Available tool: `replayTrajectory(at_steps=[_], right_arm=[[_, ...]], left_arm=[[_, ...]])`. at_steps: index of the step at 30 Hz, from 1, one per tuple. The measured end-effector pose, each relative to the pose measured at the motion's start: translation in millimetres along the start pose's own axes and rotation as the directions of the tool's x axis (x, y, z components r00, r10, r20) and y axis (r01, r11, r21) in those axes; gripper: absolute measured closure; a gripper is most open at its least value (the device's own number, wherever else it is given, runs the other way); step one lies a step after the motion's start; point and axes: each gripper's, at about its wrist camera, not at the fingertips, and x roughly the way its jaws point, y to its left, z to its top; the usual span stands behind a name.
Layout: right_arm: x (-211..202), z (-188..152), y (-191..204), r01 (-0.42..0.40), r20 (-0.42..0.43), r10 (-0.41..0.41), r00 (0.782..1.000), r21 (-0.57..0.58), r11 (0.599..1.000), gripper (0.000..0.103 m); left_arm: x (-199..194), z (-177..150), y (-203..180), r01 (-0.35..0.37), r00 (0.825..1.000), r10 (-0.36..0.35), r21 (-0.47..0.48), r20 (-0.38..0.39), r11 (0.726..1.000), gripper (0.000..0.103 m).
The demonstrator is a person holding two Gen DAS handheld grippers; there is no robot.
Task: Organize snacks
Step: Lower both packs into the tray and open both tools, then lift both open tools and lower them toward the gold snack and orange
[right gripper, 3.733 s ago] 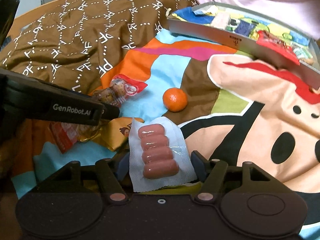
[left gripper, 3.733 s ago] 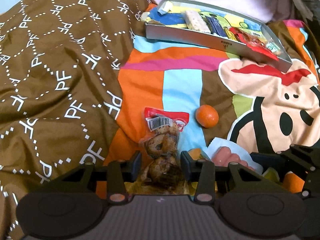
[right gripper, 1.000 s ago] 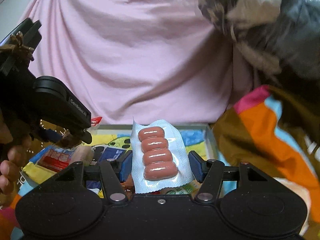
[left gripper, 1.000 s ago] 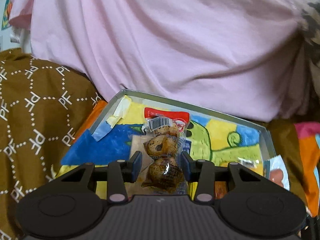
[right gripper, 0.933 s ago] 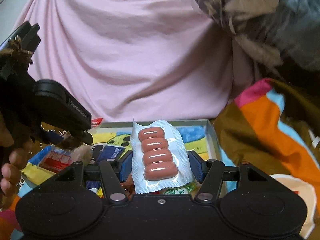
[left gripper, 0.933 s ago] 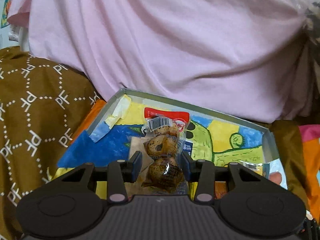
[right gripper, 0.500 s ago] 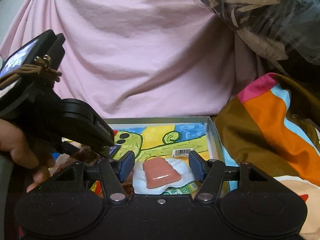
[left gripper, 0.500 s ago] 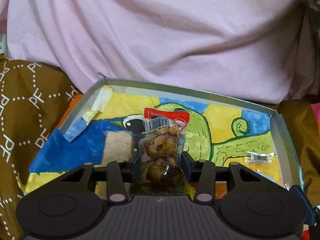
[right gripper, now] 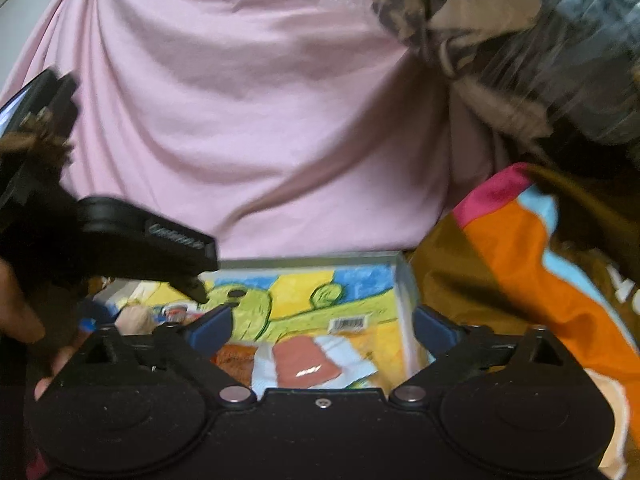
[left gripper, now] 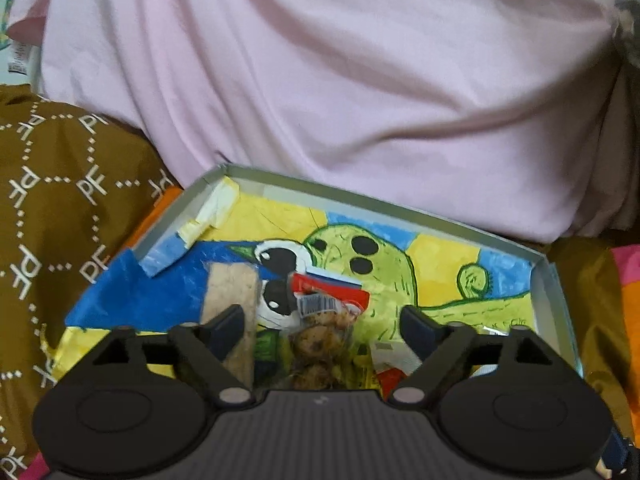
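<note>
Tray [left gripper: 376, 200], cookie pack [left gripper: 320, 328] between tool [left gripper: 322, 322]

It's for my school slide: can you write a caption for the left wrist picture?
Open left gripper above a clear red-topped snack packet lying in the grey tray with a cactus drawing.

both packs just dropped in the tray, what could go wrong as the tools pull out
1. The left tool is open, but the cookie pack lies right between its fingers; pulling back low may snag and drag it.
2. The sausage pack sits near the tray's right wall, under the open right tool; a nudge might push it against that wall.
3. The tools are close together and could bump.
</note>
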Motion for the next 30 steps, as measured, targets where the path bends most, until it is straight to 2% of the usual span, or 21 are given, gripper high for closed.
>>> replayTrajectory(at_steps=[3, 9, 16, 30], right_arm=[[-13, 9, -4, 0.012, 0.015, -0.012, 1.000, 0.005, 1.000, 0.001], [-36, 28, -6, 0.028, 0.013, -0.028, 1.000, -0.008, 1.000, 0.001], [-76, 50, -1, 0.020, 0.005, -0.020, 1.000, -0.008, 1.000, 0.001], [-167, 56, 26, -0.065, -0.047, 0.063, 0.997, -0.026, 0.998, 0.001]], left_arm=[[-13, -2, 8, -0.009, 1.000, 0.010, -0.041, 0.030, 0.999, 0.002], [-45, -4, 23, -0.012, 0.998, 0.018, -0.083, 0.065, 0.996, 0.001], [-98, -6, 36, 0.003, 0.995, 0.005, -0.085, 0.100, 0.996, 0.000], [-193, -43, 93, -0.009, 0.998, 0.016, -0.103, 0.062, 0.995, 0.000]])
